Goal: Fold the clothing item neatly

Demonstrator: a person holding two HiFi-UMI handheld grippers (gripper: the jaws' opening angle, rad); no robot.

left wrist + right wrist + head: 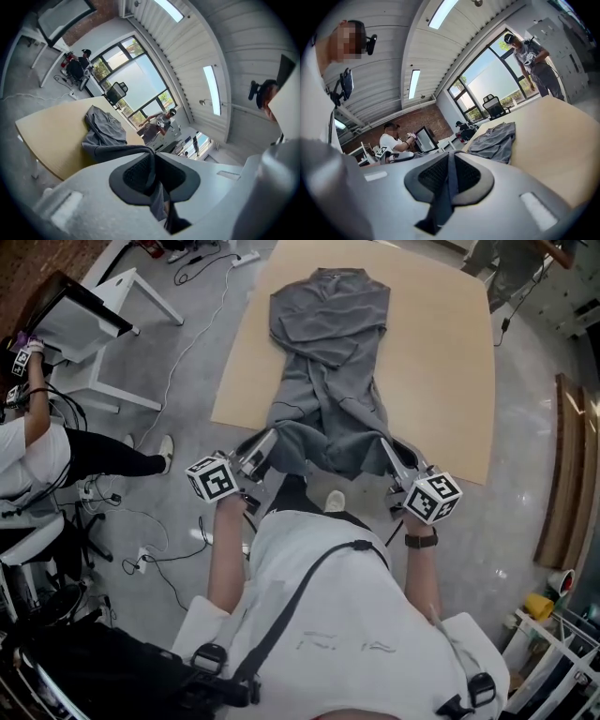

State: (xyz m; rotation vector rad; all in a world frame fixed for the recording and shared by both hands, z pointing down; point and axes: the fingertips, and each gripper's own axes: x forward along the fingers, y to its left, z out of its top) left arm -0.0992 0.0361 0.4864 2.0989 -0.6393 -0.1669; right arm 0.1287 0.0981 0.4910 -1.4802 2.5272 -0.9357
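A grey garment [326, 362] lies lengthwise on the tan table [450, 381], bunched and creased, its far end spread flat. Its near hem is raised off the table's front edge, and each gripper pinches one corner. My left gripper [270, 439] is shut on the left corner, with grey cloth squeezed between its dark pads [136, 176]. My right gripper [385, 446] is shut on the right corner, a thin fold of cloth running between its pads [461, 176]. In the left gripper view the garment [105, 127] trails back over the table, and in the right gripper view the garment [494, 138] does the same.
A white desk [103, 324] and a seated person [37, 446] are at the left, with cables [178, 362] on the floor. Wooden boards [564, 474] lie on the floor at the right. Another person [506, 263] stands beyond the table's far right corner.
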